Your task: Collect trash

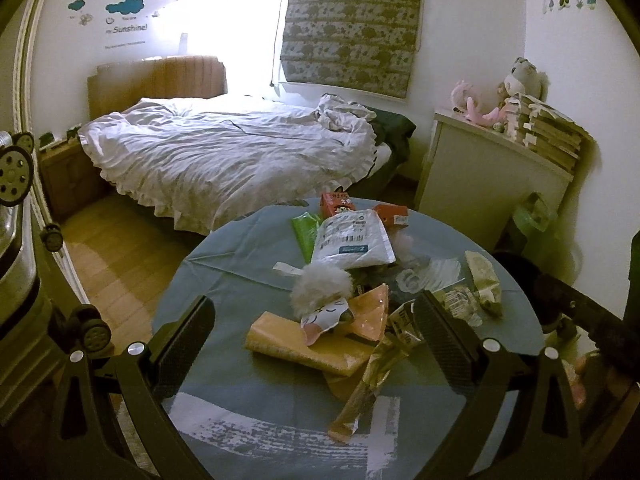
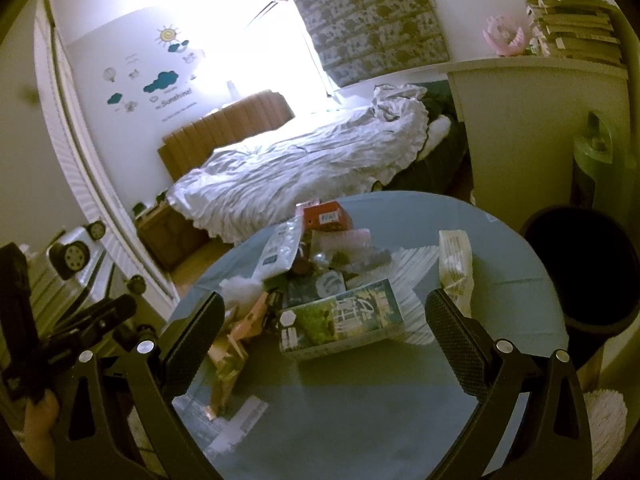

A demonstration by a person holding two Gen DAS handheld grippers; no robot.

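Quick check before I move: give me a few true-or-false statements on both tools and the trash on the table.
1. The left tool is open and holds nothing. True.
2. The right tool is shut on the green carton. False: it is open, and the carton lies on the round table.
3. The white mailer bag lies on the bed. False: it lies on the table among the trash.
4. A dark bin stands beside the table. True.

Rumpled bed [image 1: 224, 148] beneath glaring window [image 1: 236, 20]
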